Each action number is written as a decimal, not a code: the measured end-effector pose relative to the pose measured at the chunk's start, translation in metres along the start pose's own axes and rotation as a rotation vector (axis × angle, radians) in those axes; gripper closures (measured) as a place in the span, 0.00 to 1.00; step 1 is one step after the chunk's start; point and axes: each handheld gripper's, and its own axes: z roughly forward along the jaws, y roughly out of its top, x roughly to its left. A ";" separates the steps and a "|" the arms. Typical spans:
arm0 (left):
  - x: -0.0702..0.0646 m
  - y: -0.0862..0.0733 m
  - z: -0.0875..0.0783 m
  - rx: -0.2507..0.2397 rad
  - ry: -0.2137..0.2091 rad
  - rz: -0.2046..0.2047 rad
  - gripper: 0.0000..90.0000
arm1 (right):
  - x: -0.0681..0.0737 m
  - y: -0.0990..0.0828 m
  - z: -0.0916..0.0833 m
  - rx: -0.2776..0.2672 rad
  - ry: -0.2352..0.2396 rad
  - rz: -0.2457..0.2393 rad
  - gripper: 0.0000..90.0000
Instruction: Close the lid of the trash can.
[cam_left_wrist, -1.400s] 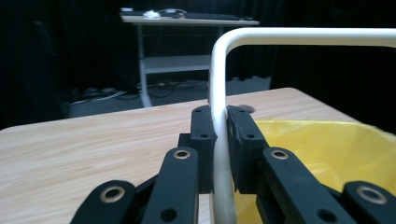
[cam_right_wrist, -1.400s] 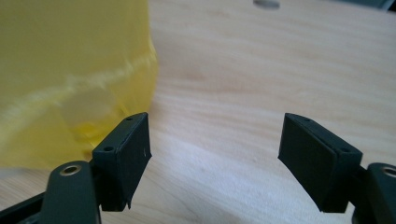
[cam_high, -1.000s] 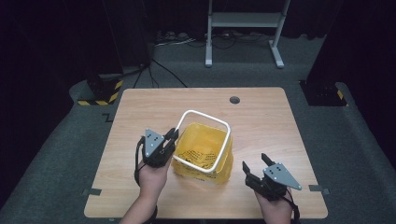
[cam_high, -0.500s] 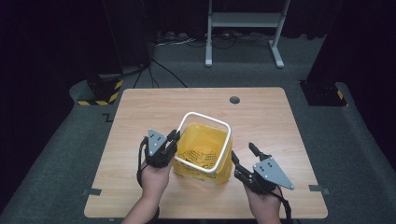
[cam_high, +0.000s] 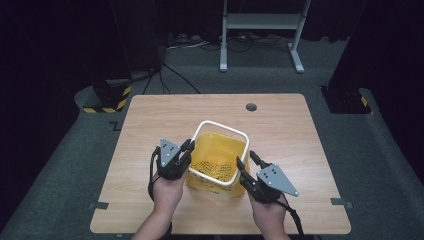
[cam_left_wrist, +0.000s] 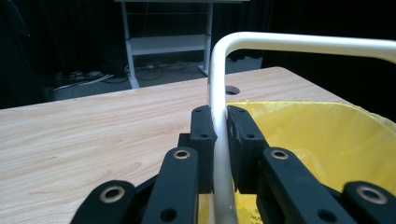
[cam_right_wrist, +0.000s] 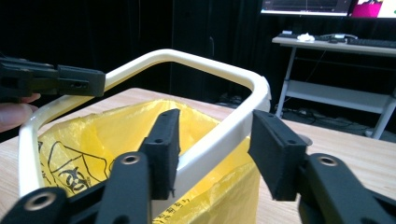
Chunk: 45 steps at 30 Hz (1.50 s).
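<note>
A: From the high view, where does the yellow-lined bin (cam_high: 218, 157) sit?

B: Mid-table (cam_high: 295, 130), bare wood around it, dark floor beyond.

A: The left gripper (cam_left_wrist: 219, 135)?

B: Clamped on the bin's white rim (cam_left_wrist: 219, 93).

A: The right gripper (cam_right_wrist: 212, 140)?

B: Jaws have just been closing, astride the rim, far pad apart.

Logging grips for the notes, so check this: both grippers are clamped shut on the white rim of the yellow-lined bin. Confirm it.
Not quite. The left gripper is shut on the white rim, as the left gripper view shows. The right gripper is not clamped: in the right gripper view its jaws, which have just been closing, straddle the rim of the bin with a gap on the outer side.
</note>
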 end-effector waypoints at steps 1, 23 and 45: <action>-0.001 0.000 0.000 -0.001 -0.001 0.001 0.90 | 0.000 0.000 0.001 0.004 0.001 0.001 0.62; -0.003 -0.004 0.001 0.023 -0.019 -0.035 0.87 | -0.016 -0.004 0.020 0.072 0.001 0.051 0.68; 0.005 -0.014 0.009 0.076 -0.045 -0.041 0.87 | -0.014 -0.016 0.027 0.112 -0.005 0.035 0.67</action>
